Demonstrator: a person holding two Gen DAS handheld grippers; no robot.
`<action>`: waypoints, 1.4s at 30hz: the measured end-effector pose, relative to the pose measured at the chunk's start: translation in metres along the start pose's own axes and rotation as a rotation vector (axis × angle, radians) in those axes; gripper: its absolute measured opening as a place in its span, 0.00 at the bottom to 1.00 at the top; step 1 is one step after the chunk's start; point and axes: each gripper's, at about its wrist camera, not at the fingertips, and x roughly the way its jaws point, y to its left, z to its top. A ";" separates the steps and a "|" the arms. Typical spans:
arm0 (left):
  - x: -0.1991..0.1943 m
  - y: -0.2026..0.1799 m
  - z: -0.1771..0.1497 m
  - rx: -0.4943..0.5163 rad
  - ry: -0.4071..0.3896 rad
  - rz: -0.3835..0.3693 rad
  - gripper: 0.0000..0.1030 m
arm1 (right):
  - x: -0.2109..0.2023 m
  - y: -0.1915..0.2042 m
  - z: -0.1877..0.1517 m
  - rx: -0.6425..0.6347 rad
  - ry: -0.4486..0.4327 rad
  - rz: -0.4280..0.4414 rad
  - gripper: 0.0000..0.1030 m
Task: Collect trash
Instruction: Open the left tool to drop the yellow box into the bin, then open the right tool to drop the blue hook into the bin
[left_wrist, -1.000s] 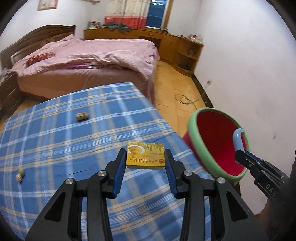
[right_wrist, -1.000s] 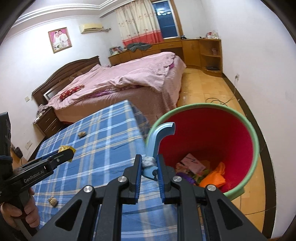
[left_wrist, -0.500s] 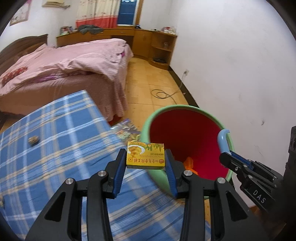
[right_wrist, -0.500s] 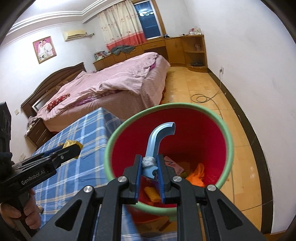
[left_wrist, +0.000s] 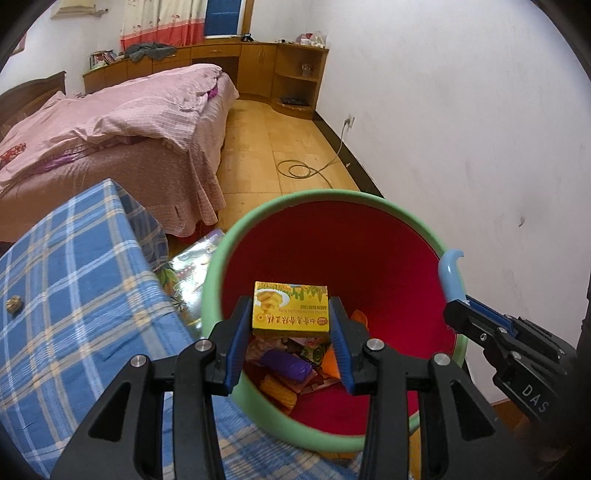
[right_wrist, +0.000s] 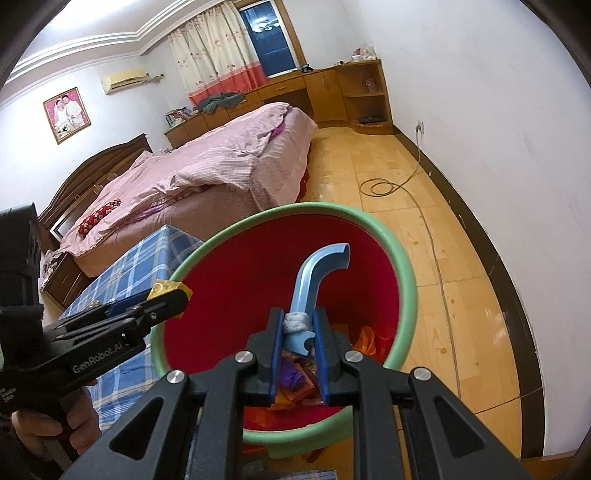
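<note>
— So where's the yellow box (left_wrist: 290, 309) right now?

— Clamped between the pads of the left gripper (left_wrist: 291, 332), hanging over the mouth of the red bin (left_wrist: 399, 206), above the wrappers (left_wrist: 288, 365) heaped at its bottom.

— And the right gripper (right_wrist: 298, 345)?

— Pinched tight on the bin's blue handle (right_wrist: 314, 275), with a wad of white padding (right_wrist: 295, 320) squeezed in between.

— Anything left outside the bin?

— One small brownish scrap (left_wrist: 14, 305) on the blue checked tablecloth (left_wrist: 74, 295) beside the bin, and a glossy booklet (left_wrist: 188, 266) on the floor just beside it.
</note>
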 end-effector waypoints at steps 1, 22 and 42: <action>0.002 -0.001 0.000 0.002 0.004 -0.004 0.40 | 0.000 -0.001 0.000 0.002 0.001 -0.001 0.17; 0.008 0.001 0.002 -0.029 0.001 0.012 0.53 | 0.014 -0.009 0.004 0.002 0.019 0.007 0.17; 0.003 0.008 0.001 -0.047 -0.005 0.016 0.53 | 0.039 -0.010 0.010 0.020 0.066 0.014 0.22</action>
